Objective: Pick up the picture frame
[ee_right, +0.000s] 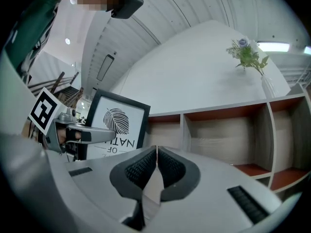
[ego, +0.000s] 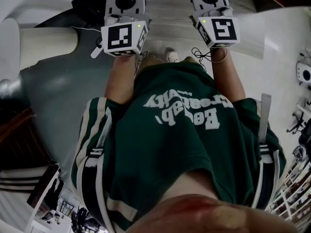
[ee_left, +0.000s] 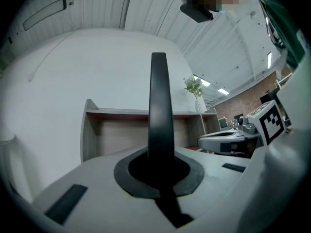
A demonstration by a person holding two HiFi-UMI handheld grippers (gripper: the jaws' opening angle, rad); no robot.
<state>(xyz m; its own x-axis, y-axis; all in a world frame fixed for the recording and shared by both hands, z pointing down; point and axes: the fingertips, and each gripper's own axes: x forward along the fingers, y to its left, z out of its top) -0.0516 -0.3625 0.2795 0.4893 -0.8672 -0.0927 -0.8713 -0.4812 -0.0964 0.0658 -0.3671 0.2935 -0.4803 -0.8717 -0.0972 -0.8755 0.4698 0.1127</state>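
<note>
**Left gripper** (ee_left: 159,174). The pads are clenched on the picture frame (ee_left: 159,96). In the left gripper view its thin dark edge rises straight up from between them. The hold sits low on the frame, and most of its length stands above the pads.

**Right gripper** (ee_right: 156,166). The ribbed pads are pressed together with nothing between them. It is carried level, pointing toward the shelf unit (ee_right: 223,130).

**Picture frame.** Black border, white mat, leaf print with lettering beneath. It stands before the left end of the shelf unit, upright with a slight lean and its long side vertical. Its face is turned toward the right gripper's camera and its edge toward the left one. Its lower edge is hidden behind the right gripper's body, so I cannot tell what lies under it.

**Relation that matters.** The frame's long axis runs upward from the left pads, not across them, so the weight sits above the grip. My judgement is that it would tend to tip toward or away from the shelf unit if the clamp slackened. The left hand is the nearer one, being on the frame already. The right hand is off to the side nearer the shelf unit's middle and apart from the frame. It looks free to steady the upper edge if needed.

**Shelf unit.** Pale open compartments against a white wall.

**Vase of flowers** (ee_right: 266,89). It stands on top of the shelf unit, toward its right end, well apart from the frame.
</note>
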